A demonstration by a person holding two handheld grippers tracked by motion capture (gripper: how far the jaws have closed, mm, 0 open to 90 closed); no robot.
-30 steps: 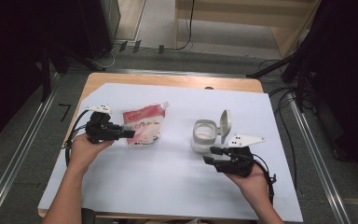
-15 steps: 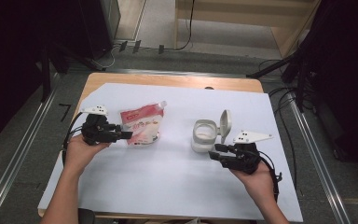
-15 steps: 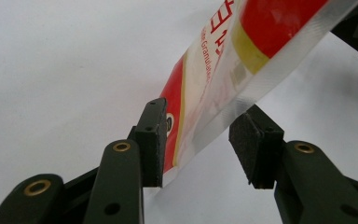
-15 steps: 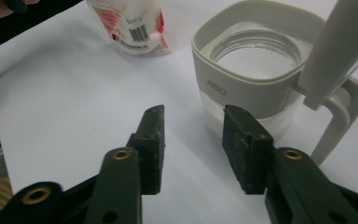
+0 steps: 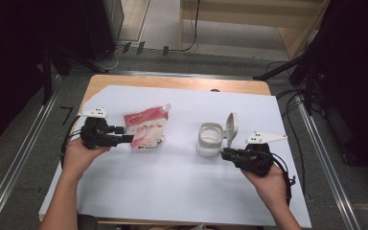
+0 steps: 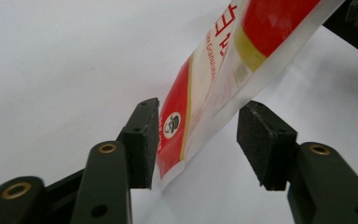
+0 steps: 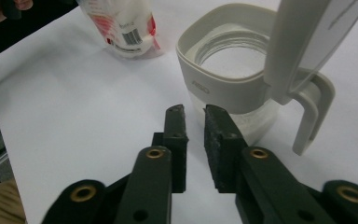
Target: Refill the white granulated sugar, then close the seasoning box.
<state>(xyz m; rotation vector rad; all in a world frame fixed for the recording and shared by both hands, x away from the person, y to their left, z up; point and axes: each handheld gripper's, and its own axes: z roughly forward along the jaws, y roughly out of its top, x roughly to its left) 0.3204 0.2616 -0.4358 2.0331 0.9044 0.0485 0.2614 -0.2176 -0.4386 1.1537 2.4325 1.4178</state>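
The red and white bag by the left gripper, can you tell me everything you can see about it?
The bag is a soft, shiny plastic pouch, red and white with printed writing, a barcode and a small white spout at its top corner. It stands leaning on the white sheet, left of the open container. Its bottom edge sits between the jaws of the left gripper, which have just been opening; one pad is at it, the other stands clear.

The pouch (image 5: 145,128) is red and white with red lettering, a yellow band and a black barcode (a small round black-and-white emblem near one edge); the container (image 5: 210,139) is pale grey over clear, on a white sheet (image 5: 172,191) covering the wooden counter (image 5: 172,83)
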